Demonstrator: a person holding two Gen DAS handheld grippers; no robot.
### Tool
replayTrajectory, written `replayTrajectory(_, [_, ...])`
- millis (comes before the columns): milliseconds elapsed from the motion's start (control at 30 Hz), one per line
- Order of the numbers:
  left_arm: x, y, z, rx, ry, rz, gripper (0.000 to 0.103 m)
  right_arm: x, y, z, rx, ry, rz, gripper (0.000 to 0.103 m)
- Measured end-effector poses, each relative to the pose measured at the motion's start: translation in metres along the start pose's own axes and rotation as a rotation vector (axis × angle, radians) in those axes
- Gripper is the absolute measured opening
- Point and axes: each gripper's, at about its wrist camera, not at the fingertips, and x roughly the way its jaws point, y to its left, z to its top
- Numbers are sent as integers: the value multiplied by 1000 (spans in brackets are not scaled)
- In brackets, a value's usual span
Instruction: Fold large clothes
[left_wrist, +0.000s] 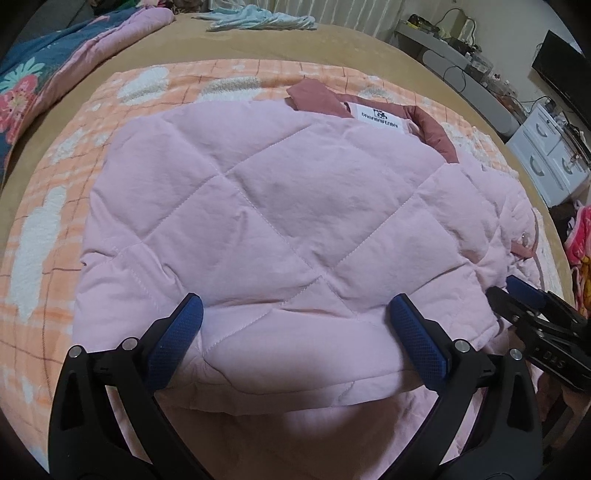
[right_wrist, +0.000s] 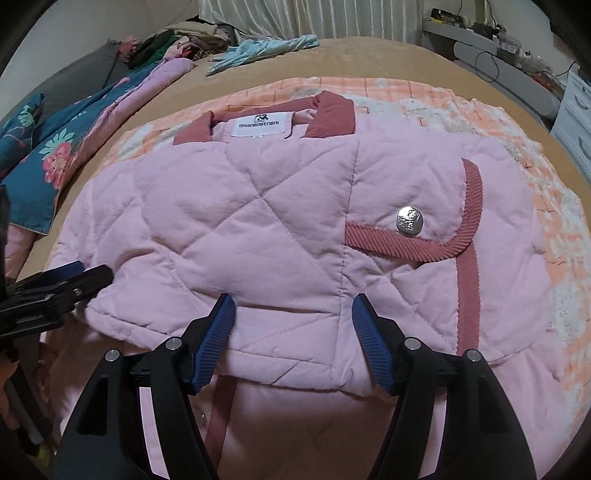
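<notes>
A pink quilted jacket (left_wrist: 258, 206) lies folded on an orange checked blanket (left_wrist: 48, 229). Its dusty-rose collar and white label (left_wrist: 378, 120) are at the far end. My left gripper (left_wrist: 295, 301) hangs open over the jacket's near folded edge, its blue pads (left_wrist: 181, 328) spread wide on either side of the fabric. In the right wrist view the jacket (right_wrist: 258, 221) shows a silver snap button (right_wrist: 409, 220) and rose trim. My right gripper (right_wrist: 293, 301) is open, and the near hem lies between its fingers. Each gripper shows at the edge of the other's view: the right gripper (left_wrist: 535, 314), the left gripper (right_wrist: 55, 291).
The blanket lies on a tan bedspread (left_wrist: 351, 44). A blue floral quilt (left_wrist: 44, 81) is bunched along the left side. A light-blue garment (right_wrist: 258, 50) lies at the far end beside a pile of clothes (right_wrist: 192, 37). White drawers (left_wrist: 550, 155) and a cluttered shelf (left_wrist: 461, 48) stand at the right.
</notes>
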Motion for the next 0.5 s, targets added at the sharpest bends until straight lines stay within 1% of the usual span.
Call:
replayTrajectory(267, [-25, -5, -5, -14, -28, 26, 94, 2, -3, -1, 12, -20, -7, 66])
replayTrajectory(367, [-36, -5, -9, -21, -43, 33, 94, -1, -3, -3, 20, -19, -1, 68])
replayTrajectory(500, [-47, -5, -14, -40, -45, 19, 94, -7, -3, -5, 37, -14, 19, 78])
